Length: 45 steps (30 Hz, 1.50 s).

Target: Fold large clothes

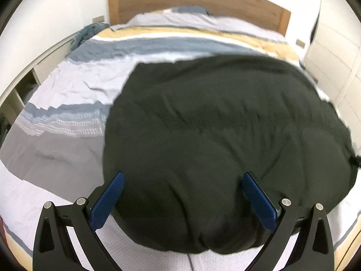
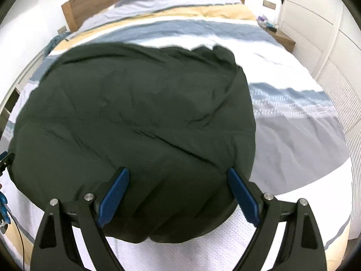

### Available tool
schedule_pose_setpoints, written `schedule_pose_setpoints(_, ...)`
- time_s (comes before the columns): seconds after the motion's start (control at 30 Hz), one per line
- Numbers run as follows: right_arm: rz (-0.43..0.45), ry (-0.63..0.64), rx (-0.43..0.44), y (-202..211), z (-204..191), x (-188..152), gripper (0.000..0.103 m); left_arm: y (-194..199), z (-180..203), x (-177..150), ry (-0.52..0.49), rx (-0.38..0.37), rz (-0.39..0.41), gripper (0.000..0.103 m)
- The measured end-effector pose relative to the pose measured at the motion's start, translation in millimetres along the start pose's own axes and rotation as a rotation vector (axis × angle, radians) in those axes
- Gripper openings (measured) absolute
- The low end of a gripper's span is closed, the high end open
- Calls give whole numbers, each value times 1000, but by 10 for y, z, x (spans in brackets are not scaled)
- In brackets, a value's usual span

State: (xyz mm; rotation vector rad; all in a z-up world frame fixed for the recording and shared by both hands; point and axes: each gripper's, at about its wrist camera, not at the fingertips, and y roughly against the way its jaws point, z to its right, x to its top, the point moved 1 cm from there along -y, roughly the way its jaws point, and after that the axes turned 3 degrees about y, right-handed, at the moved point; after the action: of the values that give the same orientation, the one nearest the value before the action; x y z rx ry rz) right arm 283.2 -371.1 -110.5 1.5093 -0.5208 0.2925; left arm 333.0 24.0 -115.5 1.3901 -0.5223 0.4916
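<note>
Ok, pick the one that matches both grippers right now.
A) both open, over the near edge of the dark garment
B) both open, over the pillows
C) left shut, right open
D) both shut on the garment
A: the left gripper and right gripper each have blue fingers spread wide apart, over the near edge of the dark green garment on the bed.

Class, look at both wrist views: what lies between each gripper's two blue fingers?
The dark green garment fills the gap of the left gripper and of the right gripper; both are open.
</note>
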Motion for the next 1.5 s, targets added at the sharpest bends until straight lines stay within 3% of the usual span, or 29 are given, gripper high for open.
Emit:
schedule_pose_setpoints(0.13,51,22,60,85,-258,229,89,-21,19,348,17,-14,30,102)
schedule_pose_setpoints(0.27,96,52,125,0,-657,553,89,-272,157,624,-1,-29,12,102)
schedule_pose_setpoints(0.47,47,70,193,-411,-1005,717,89,-703,55,588,22,-12,-93,103)
schedule_pose_setpoints(0.67,5,58,174,-509,-742,615,89,-680,-345,381,80,-11,-157,103)
schedule_pose_setpoints(0.8,-10,27,155,-405,-447,528,89,-466,-655,301,135,-13,-141,103)
schedule_pose_setpoints(0.9,15,-60,220,-233,-151,440,89,-312,-861,255,181,-73,-139,103)
schedule_pose_setpoints(1.03,34,-154,221,-53,299,285,89,-186,-1156,204,248,-137,-151,102)
schedule_pose_setpoints(1.13,25,-250,218,-35,652,164,89,-198,-1341,156,313,-165,-170,102)
schedule_pose_setpoints(1.27,15,-398,290,-125,1039,46,89,-243,-1488,98,400,-277,-169,102)
schedule_pose_setpoints(1.4,-11,-431,368,-303,1111,29,89,-361,-1512,54,438,-314,-185,102)
schedule_pose_setpoints(1.5,-28,-461,431,-486,1107,55,89,-540,-1547,-4,502,-398,-199,102)
